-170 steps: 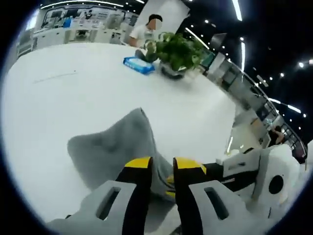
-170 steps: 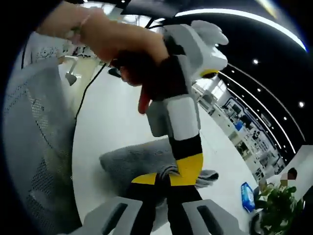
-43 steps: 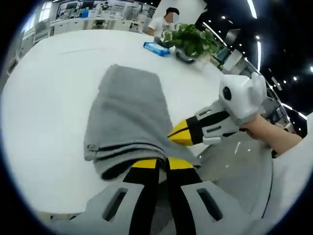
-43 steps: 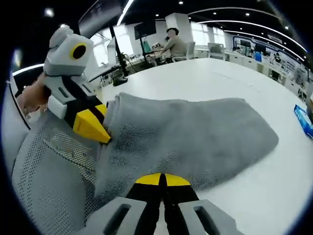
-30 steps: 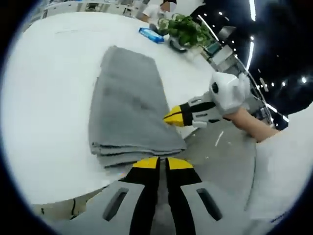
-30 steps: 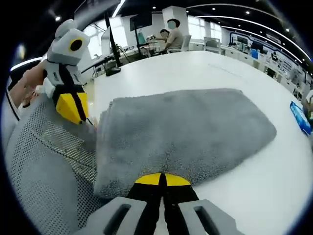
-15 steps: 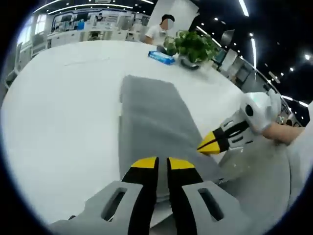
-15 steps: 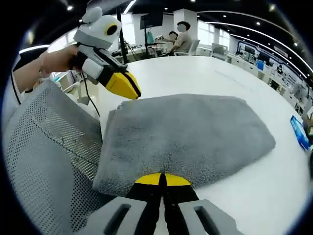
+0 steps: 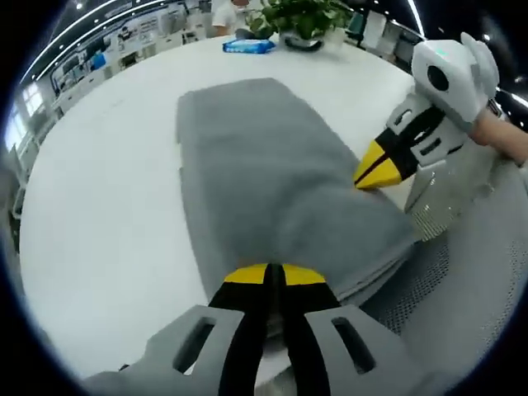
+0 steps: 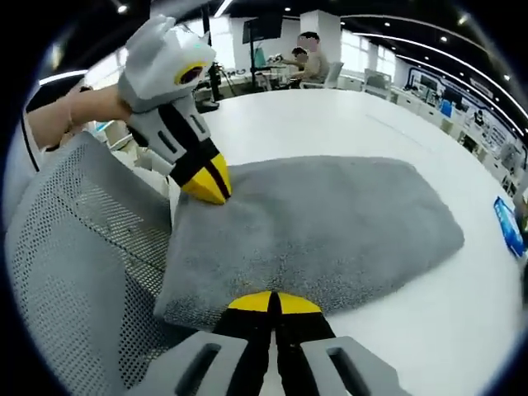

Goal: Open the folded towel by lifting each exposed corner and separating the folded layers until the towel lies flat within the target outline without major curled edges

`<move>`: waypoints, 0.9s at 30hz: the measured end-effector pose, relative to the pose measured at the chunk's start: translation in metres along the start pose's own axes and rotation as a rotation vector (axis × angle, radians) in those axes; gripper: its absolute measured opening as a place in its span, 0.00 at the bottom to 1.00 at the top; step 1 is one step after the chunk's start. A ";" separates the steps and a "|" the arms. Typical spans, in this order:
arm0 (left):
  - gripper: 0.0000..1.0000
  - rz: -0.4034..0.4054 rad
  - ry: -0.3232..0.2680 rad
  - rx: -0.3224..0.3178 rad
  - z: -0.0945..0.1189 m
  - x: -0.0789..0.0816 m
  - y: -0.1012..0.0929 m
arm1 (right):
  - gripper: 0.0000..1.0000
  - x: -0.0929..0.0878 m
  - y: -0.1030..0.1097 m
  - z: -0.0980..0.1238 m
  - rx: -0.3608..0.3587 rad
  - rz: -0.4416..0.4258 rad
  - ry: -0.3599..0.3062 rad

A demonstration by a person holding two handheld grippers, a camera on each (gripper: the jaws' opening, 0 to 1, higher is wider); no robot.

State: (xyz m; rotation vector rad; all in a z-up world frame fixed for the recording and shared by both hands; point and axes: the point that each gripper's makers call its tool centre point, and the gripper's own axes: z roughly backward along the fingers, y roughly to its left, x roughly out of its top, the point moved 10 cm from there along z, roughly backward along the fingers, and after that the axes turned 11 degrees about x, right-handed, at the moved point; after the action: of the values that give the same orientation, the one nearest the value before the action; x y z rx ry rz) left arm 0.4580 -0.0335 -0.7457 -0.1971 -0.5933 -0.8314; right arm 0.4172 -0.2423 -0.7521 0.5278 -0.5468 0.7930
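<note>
The grey towel [image 9: 264, 181] lay folded on the white counter [image 9: 99, 206], its long axis running from the near edge, by the mesh chair [image 10: 74, 280], away toward the potted plant [image 9: 301, 16] and blue packet [image 9: 247, 46]. The left gripper [image 9: 271, 276] angled down at the towel's near corner, jaws pressed together on the top of the cloth. The right gripper [image 10: 271, 304] sat low at the neighbouring near edge, jaws likewise together, tips touching the towel.
</note>
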 end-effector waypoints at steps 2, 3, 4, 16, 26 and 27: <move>0.04 0.039 0.006 -0.011 -0.001 0.000 -0.003 | 0.00 -0.002 -0.005 0.002 -0.013 -0.029 -0.010; 0.04 0.059 0.013 -0.015 -0.001 0.000 -0.004 | 0.00 -0.003 -0.007 0.003 -0.018 -0.050 -0.015; 0.04 0.093 0.024 -0.024 -0.001 0.001 -0.007 | 0.00 -0.003 -0.008 0.004 -0.021 -0.059 -0.016; 0.07 0.431 -0.176 0.135 0.014 0.028 0.024 | 0.10 0.028 -0.016 0.035 -0.141 -0.035 -0.334; 0.07 0.413 -0.087 0.166 -0.007 0.019 0.016 | 0.10 0.021 -0.021 0.035 -0.168 -0.044 -0.283; 0.06 0.425 -0.070 0.166 -0.008 0.018 0.017 | 0.10 0.020 -0.021 0.034 -0.166 -0.044 -0.281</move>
State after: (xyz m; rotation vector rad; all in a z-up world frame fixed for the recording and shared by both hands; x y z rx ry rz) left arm 0.4832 -0.0366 -0.7415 -0.1923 -0.6538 -0.3632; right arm 0.4367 -0.2658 -0.7188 0.4987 -0.8501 0.6279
